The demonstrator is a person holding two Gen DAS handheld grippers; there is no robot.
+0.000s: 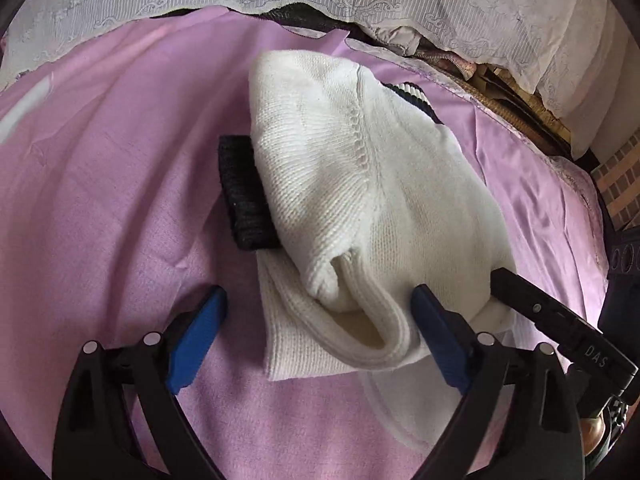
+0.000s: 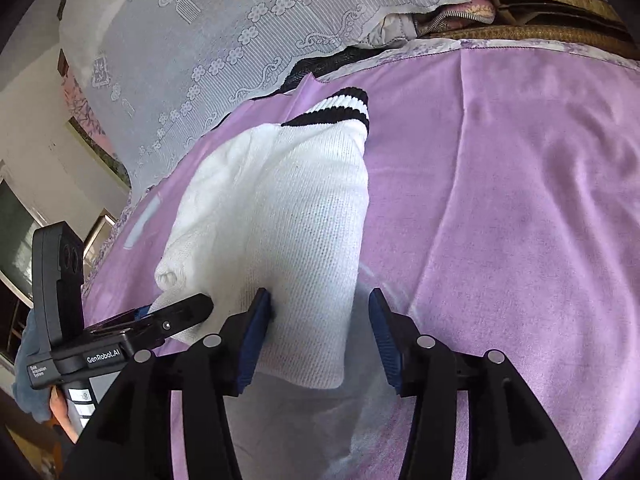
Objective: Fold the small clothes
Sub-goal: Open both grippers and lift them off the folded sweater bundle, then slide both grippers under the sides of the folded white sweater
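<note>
White sweater [image 2: 280,216] btwn spread right gripper [image 2: 320,336] fingers, on purple sheet [image 2: 500,200].

From my left wrist view, the black knit piece [image 1: 244,194] runs under the white sweater [image 1: 360,200], so I can't tell how far it goes or whether it belongs to it. The striped cuff [image 1: 412,94] only peeks out behind the fold. The right claw [image 1: 520,292] comes in from the frame's edge with its tip behind the sweater's edge. From the right wrist view, small labels on the left claw's handle [image 2: 82,400] are too small to read, and the hand [image 2: 60,412] holding it is mostly cut off.
</note>
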